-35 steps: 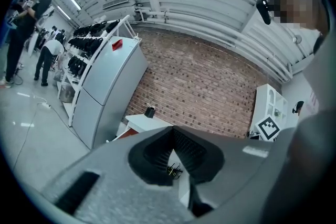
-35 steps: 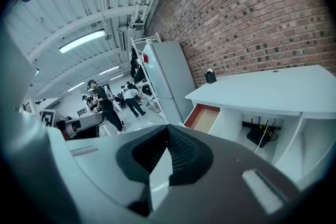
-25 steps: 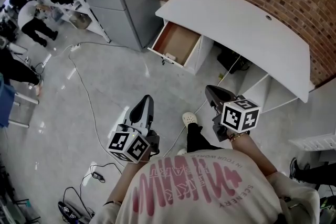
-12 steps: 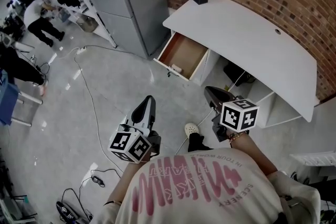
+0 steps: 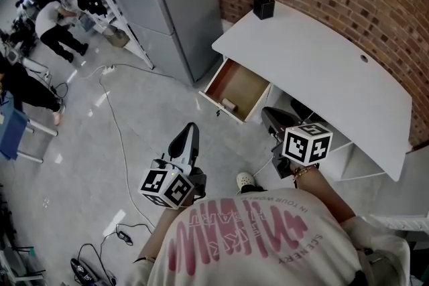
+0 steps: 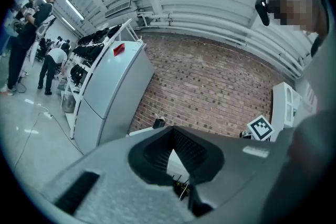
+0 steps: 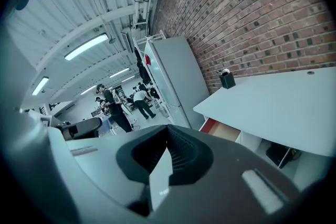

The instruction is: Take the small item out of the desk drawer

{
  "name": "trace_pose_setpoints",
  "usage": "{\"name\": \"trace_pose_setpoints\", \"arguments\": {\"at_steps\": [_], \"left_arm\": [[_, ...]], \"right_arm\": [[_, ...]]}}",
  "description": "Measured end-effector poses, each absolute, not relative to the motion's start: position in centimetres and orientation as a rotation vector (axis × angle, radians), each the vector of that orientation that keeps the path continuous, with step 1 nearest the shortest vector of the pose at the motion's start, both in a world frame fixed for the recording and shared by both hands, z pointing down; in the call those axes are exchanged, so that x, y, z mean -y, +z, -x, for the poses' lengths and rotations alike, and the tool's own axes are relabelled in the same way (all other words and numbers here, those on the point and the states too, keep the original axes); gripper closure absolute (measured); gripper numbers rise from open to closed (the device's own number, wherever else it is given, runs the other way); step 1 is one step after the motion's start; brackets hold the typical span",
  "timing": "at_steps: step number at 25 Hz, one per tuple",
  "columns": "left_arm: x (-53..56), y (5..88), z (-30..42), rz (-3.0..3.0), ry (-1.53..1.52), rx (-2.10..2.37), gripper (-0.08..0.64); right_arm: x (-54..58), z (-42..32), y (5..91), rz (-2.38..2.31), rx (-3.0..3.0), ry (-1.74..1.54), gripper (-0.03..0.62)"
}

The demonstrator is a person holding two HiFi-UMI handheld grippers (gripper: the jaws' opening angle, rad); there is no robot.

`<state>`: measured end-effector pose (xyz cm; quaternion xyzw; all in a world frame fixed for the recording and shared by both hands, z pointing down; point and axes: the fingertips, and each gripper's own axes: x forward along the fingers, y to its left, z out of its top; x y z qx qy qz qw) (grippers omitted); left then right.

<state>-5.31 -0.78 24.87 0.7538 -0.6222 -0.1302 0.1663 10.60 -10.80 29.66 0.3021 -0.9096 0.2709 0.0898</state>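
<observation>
I'm standing back from the white desk (image 5: 315, 63), and its drawer (image 5: 244, 85) at the near left corner is already pulled out, so the opening step looks done. The small item (image 5: 229, 104), a pale little block, lies on the drawer floor close to the front panel, on the side nearest me. Nothing else shows in the drawer.

Both tools are out in front of me, over bare floor. The left gripper (image 5: 188, 132) has its jaws closed on each other with nothing between them; its own view shows only the brick wall and the grey cabinet (image 5: 171, 3) past the tips. The right gripper (image 5: 271, 116) is likewise closed and empty, and it sits nearer to the drawer, just off its near right corner in the head view but not over it. Neither touches the desk, the drawer or the item.

As I judge it, of 3 steps (open the drawer, grasp the item, lift it clear) only step 1 is complete. What is left: close the gap to the drawer, open 1 pair of jaws, most likely the right, lower into the drawer, pinch the item and bring it out. A cable (image 5: 114, 120) trails across the floor to my left, well apart from my path.
</observation>
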Motion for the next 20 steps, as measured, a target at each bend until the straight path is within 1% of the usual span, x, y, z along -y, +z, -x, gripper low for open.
{"name": "trace_pose_setpoints", "arguments": {"at_steps": [20], "left_arm": [[11.3,25.7,8.0,-2.035,-0.462,1.882,0.557]], "right_arm": [[22.8,-7.0,30.0,-0.713,2.751,0.776,0.581]]}}
